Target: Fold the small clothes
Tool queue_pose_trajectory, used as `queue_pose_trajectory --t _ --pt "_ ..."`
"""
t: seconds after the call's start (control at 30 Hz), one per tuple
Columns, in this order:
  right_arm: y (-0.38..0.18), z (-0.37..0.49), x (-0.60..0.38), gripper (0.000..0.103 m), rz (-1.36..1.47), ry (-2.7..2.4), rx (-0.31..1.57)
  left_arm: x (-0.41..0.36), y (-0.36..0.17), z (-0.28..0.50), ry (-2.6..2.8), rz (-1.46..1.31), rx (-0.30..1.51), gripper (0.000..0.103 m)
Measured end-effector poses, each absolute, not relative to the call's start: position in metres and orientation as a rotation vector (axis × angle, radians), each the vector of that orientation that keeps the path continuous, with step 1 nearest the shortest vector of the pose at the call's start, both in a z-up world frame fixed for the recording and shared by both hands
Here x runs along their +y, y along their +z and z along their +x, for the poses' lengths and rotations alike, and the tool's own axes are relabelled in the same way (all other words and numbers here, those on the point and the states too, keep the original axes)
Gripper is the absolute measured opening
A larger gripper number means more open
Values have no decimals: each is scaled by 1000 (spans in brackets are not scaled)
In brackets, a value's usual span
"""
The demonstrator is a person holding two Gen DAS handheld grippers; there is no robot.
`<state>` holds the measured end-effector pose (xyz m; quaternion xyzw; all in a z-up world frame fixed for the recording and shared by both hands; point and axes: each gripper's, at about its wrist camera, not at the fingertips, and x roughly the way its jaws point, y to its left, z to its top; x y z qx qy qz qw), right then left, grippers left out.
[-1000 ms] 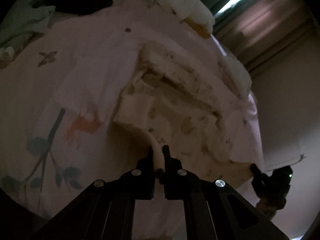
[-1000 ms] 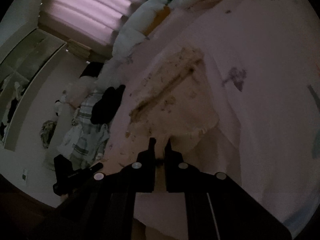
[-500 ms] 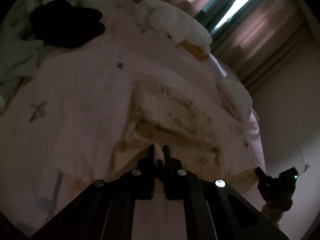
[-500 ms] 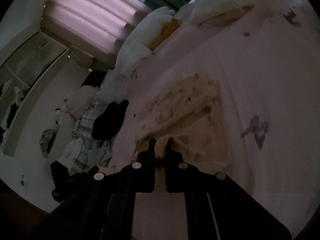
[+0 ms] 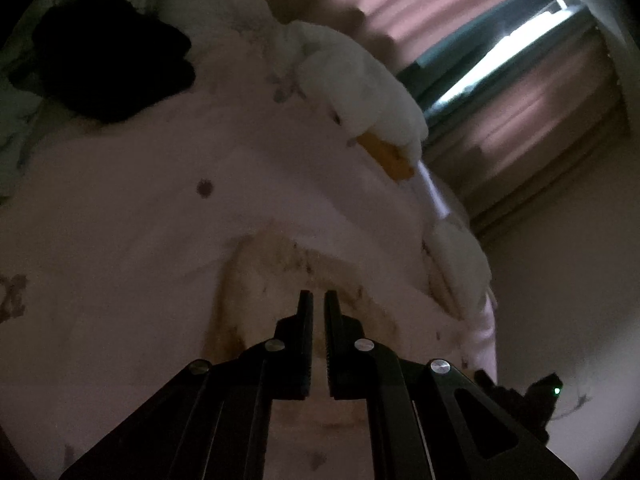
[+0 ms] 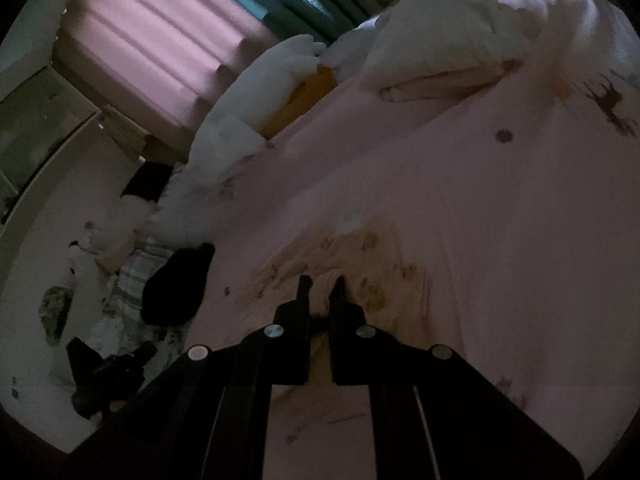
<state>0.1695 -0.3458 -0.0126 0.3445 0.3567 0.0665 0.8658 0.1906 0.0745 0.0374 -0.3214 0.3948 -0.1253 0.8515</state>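
We hold both grippers low over the cream printed garment (image 5: 276, 276), which lies on the pink bedspread (image 5: 120, 220) right under and ahead of the fingertips. The left gripper (image 5: 313, 300) has its jaws a narrow slit apart with nothing visibly pinched — released, we judge. The right gripper (image 6: 320, 284) shows a slightly wider gap with a fold of cloth bunched between the fingers; whether it grips, we cannot tell — probably pinning the fold.

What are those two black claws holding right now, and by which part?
Left gripper: fingers nearly closed, nothing visibly between them. Right gripper: cream fabric of the small spotted garment lies between its fingers, apparently an edge, but whether it is pinched cannot be told.
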Motion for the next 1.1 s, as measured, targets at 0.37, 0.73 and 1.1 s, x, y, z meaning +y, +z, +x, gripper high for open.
queue_pose_trajectory --t 0.37,0.73,1.1 --pt "-35 181 -340 8 599 151 824 71 -52 176 -313 -638 1110 7" --pt "-41 168 -348 9 580 135 851 60 -72 174 -370 -658 1098 36" --pt "-53 171 -342 11 618 155 868 62 -80 183 -443 -649 1144 36"
